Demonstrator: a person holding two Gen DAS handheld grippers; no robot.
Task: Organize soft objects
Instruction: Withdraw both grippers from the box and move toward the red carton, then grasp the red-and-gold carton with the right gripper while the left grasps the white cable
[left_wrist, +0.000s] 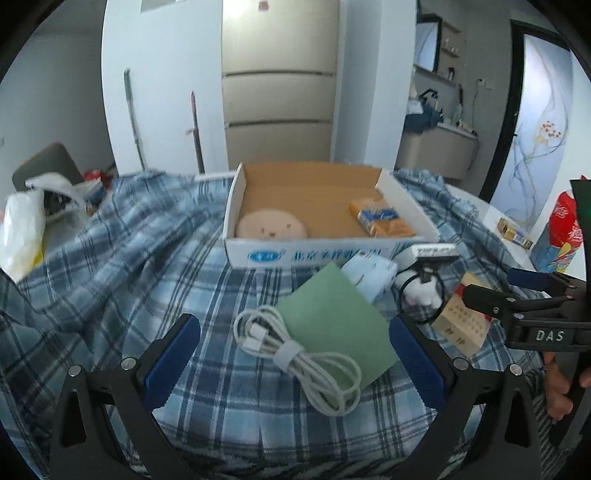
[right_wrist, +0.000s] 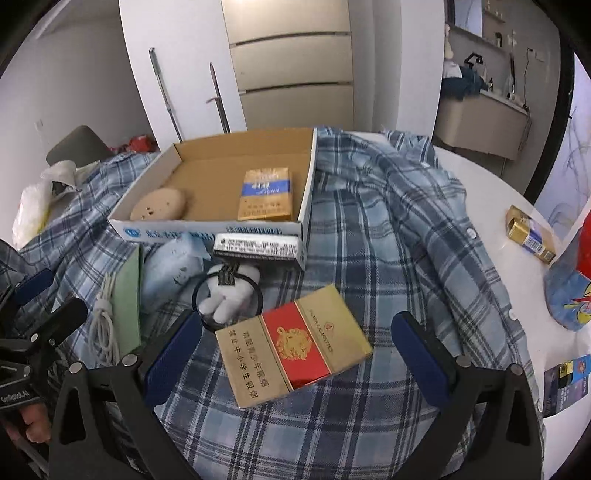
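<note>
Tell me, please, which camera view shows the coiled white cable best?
The left wrist view. There the white cable lies whole and central between the open fingers of the left hand-held gripper, partly on the green cloth. The right wrist view shows it only small, at the left edge.

The left gripper (left_wrist: 295, 354) has a matte black frame whose two arms spread in a V, each with round silver screws at the joints and triangular cut-outs lower down. Its jaws carry ribbed blue pads. The right gripper (right_wrist: 297, 354) is built the same. Seen from the left wrist, its black body bears white letters "DAS". A hand (left_wrist: 563, 384) wraps its black handle; no sleeve shows.
</note>
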